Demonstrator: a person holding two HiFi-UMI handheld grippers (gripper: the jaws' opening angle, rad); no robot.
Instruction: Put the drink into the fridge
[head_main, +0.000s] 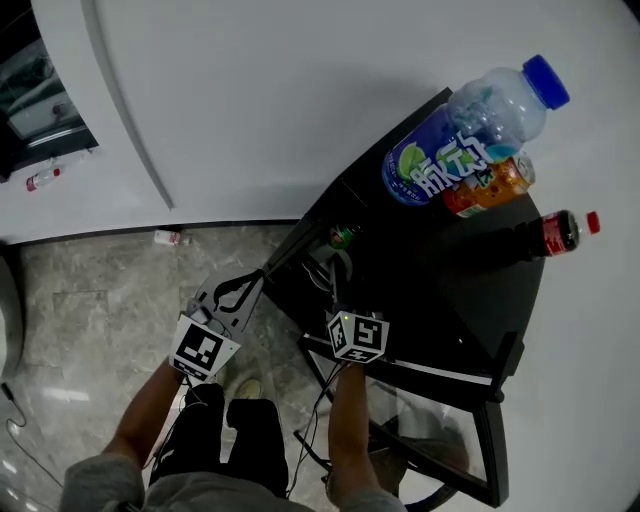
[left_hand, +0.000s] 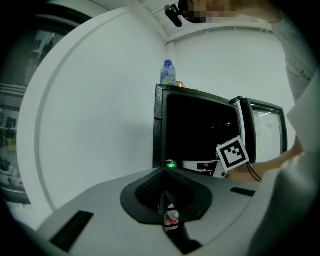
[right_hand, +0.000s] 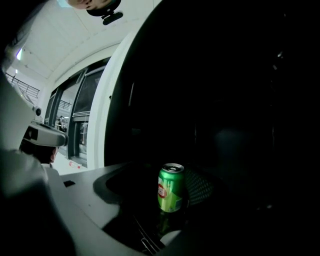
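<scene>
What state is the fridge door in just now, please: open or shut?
Open. The glass door stands swung out beside the fridge's dark interior, where the right gripper holds the green can.

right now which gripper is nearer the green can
Right. The right gripper has its jaws closed on the green can at the fridge opening; the left gripper is off to its left, outside the fridge, jaws together.
</scene>
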